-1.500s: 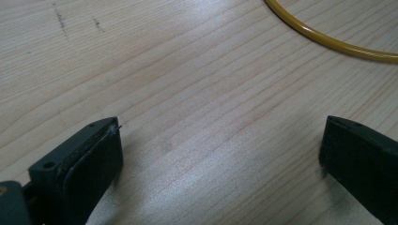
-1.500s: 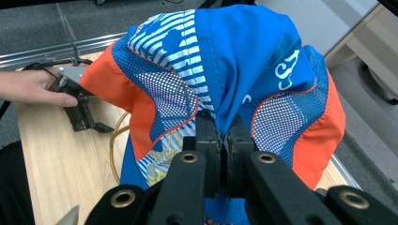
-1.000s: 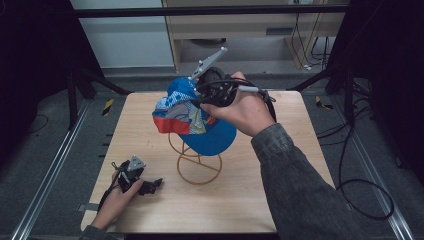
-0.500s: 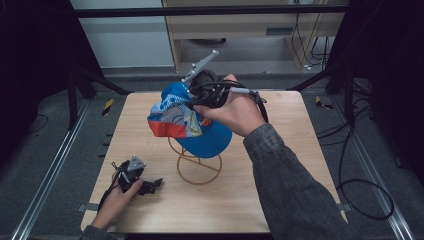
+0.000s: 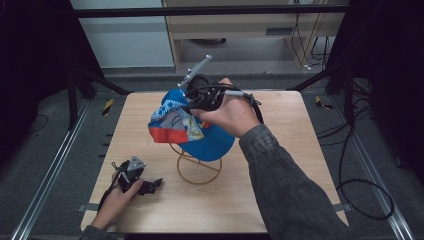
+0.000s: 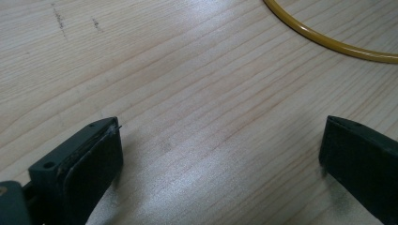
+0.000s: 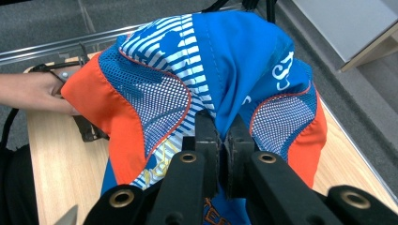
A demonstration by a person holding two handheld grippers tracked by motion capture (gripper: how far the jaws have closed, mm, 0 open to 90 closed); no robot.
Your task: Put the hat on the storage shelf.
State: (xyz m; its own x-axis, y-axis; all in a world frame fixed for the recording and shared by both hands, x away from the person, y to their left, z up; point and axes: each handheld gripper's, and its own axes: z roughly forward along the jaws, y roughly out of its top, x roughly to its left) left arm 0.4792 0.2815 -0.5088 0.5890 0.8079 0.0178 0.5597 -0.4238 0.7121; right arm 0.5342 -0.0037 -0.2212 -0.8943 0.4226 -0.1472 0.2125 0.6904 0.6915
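Above, right gripper (image 7: pixel 220 140): my jaws pinch the blue cap (image 5: pixel 210 142) (over the yellow wire stand (image 5: pixel 197 167)).
Left gripper (image 6: pixel 220 154): my jaws gape, empty, on the table (image 5: pixel 280 165).

left claw (image 5: pixel 150 186): jaws wide, resting low | right claw (image 5: pixel 192 102): clamped, raised

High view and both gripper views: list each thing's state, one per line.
Cap: draped over the stand, fabric pinched.
Right gripper: shut on the cap.
Left gripper: open, holds nothing, low over the table.
Wire stand: upright on the table.
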